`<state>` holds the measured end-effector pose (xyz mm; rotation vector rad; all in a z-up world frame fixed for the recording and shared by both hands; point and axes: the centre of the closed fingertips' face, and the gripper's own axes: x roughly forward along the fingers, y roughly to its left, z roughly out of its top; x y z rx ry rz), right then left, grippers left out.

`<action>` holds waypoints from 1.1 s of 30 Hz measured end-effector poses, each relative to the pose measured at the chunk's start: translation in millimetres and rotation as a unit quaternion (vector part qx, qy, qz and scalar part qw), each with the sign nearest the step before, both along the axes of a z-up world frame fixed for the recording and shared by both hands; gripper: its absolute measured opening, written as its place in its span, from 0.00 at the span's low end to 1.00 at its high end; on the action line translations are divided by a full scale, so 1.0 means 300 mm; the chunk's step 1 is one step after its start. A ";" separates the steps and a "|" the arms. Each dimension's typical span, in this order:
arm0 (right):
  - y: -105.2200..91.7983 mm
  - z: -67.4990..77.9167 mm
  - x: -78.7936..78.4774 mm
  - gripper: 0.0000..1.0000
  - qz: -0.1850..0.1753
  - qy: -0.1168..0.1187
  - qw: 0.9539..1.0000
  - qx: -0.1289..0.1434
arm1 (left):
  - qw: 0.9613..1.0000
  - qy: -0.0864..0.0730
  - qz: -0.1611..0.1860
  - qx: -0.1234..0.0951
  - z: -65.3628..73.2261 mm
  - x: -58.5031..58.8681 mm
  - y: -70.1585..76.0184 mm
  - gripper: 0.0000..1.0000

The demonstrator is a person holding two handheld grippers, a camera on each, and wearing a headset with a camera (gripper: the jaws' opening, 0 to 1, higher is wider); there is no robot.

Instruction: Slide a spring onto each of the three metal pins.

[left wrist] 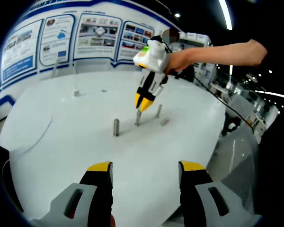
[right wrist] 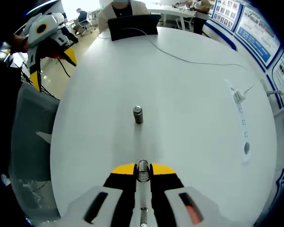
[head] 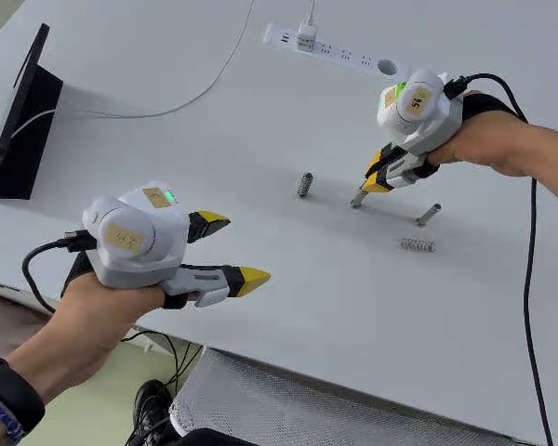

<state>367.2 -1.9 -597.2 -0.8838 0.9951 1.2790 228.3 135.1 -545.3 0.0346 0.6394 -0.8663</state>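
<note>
Right gripper [head: 373, 183]: I have its jaws clamped on a spring [right wrist: 142, 172], with the tips pointing down at the middle pin [head: 357, 198]. I cannot tell how far the spring is seated on it.
Left gripper [head: 234, 247]: jaws apart and holding nothing. It hovers over the near left part of the table [head: 260, 121], well apart from the middle pin.
Left pin [head: 305, 184]: upright, with a spring already around it.
Right pin [head: 428, 215]: bare, to the right of the middle pin.
Loose spring [head: 417, 245]: lying flat on the table, just on the near side of the right pin.
Far side: a power strip [head: 335, 51] with a plug [head: 307, 37] in it, and a dark screen [head: 23, 116] at the far left.
</note>
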 end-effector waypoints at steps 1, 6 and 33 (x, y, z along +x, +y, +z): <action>0.002 -0.003 -0.001 0.12 0.002 -0.001 1.000 -0.001 | 1.000 0.000 0.000 0.000 0.001 -0.001 0.000 0.57; 0.006 -0.030 -0.002 0.12 0.005 0.001 1.000 -0.005 | 1.000 0.002 0.002 0.000 -0.005 -0.004 0.006 0.57; 0.003 -0.138 -0.003 0.13 0.002 0.015 1.000 -0.017 | 1.000 -0.008 0.007 -0.001 0.013 0.028 0.012 0.60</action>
